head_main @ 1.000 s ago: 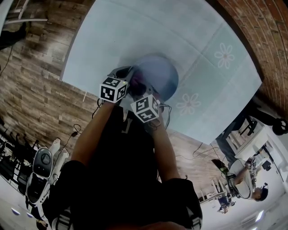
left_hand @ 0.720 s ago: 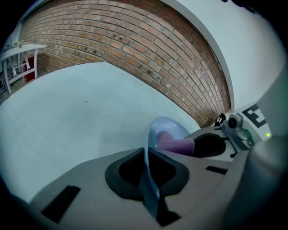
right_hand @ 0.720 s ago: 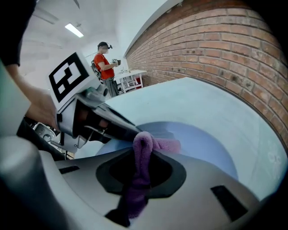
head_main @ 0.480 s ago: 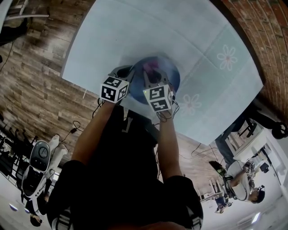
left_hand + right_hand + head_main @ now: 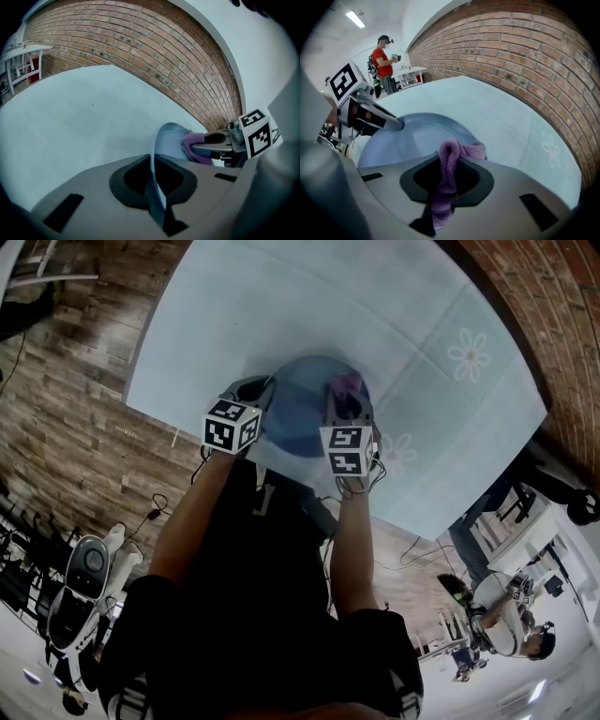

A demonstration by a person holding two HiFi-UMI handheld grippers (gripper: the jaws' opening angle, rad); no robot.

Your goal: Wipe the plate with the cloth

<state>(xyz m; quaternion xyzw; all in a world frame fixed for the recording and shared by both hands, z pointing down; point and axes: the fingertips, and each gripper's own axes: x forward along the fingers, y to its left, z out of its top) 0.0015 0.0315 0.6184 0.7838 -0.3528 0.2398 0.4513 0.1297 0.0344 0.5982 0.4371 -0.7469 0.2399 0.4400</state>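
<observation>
The right tool [image 5: 448, 161] has swung across the plate [image 5: 298, 413] from a spot close beside the left tool [image 5: 153, 172] to the plate's right side, carrying the cloth [image 5: 451, 152] with it. The left tool has stayed at the plate's left edge.

The right tool's jaws are pinched together on the purple cloth. A bunched fold stands up between the jaw tips, and the lower end trails back out of sight between the jaws. Whether the fold actually presses on the plate is hard to tell, because the tool's grey body covers the spot.

The left tool's jaws are nearly together and clamp the rim of the blue plate, which runs edge-on between them in the left gripper view. Only a curved sliver of the plate shows beyond them there.

The plate is over the near part of the bench [image 5: 281, 306], which has a pale blue cover. From the head view, the tools and their marker cubes hide the plate's near rim, so it is unclear whether it lies flat or is tipped up. The person's arms cover part of the bench's near edge. A brick wall [image 5: 140, 42] runs behind the bench.
</observation>
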